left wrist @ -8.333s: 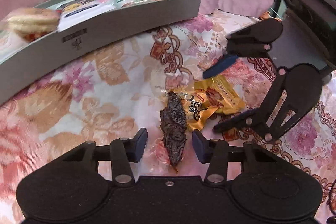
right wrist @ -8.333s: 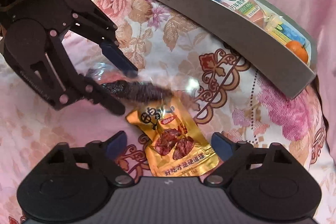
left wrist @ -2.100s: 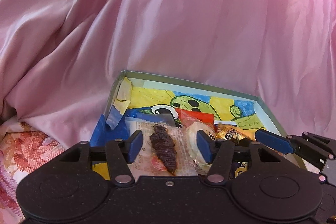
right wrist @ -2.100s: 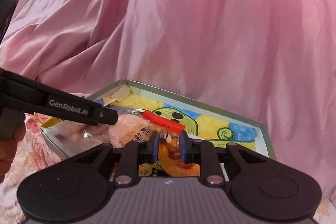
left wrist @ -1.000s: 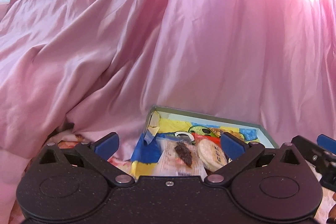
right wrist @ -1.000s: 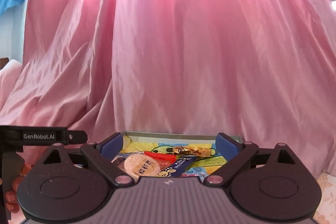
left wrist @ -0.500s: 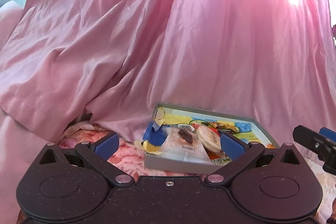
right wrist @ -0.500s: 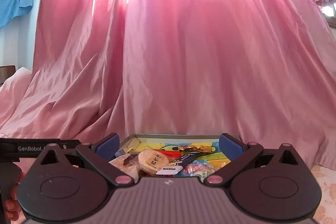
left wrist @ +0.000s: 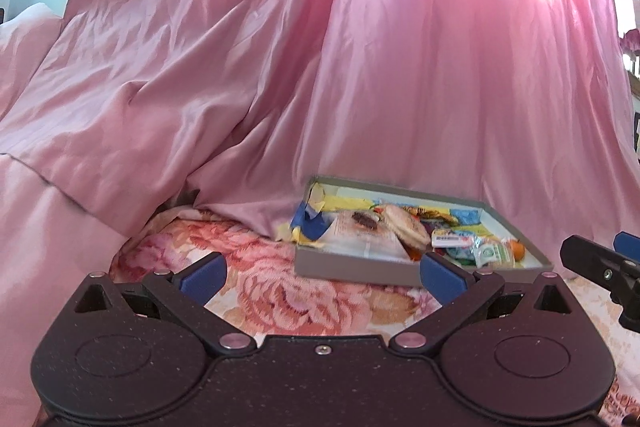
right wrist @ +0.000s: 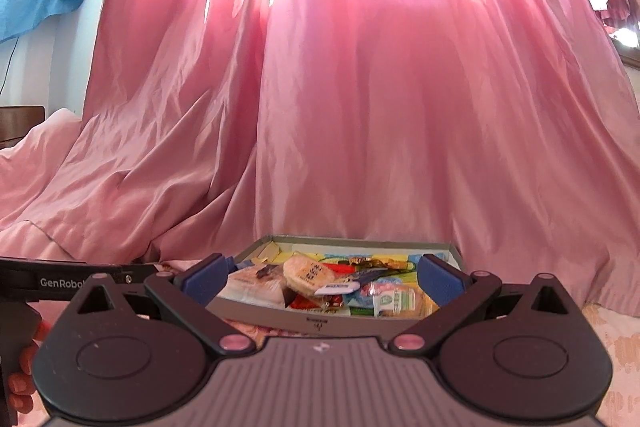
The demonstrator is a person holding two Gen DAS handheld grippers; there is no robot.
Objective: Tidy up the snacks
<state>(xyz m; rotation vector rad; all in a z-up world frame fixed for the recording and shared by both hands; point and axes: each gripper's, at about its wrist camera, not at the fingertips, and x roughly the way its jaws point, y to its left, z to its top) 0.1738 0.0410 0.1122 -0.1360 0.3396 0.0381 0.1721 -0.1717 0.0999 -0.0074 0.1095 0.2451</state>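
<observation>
On the flowered cloth before a pink curtain: my snack box (right wrist: 280,319), filled, with both tools drawn back from it.

The grey box holds a round biscuit (right wrist: 306,274), a dark dried piece in clear wrap (left wrist: 365,220), a white-and-green packet (left wrist: 490,254) and a small orange (left wrist: 519,247) at its right corner. My left tool (left wrist: 322,273) and right tool (right wrist: 322,277) hover short of the box's near wall, both released and holding nothing. The pink curtain (right wrist: 360,107) hangs behind; the floral cloth (left wrist: 280,287) lies beneath the box.
</observation>
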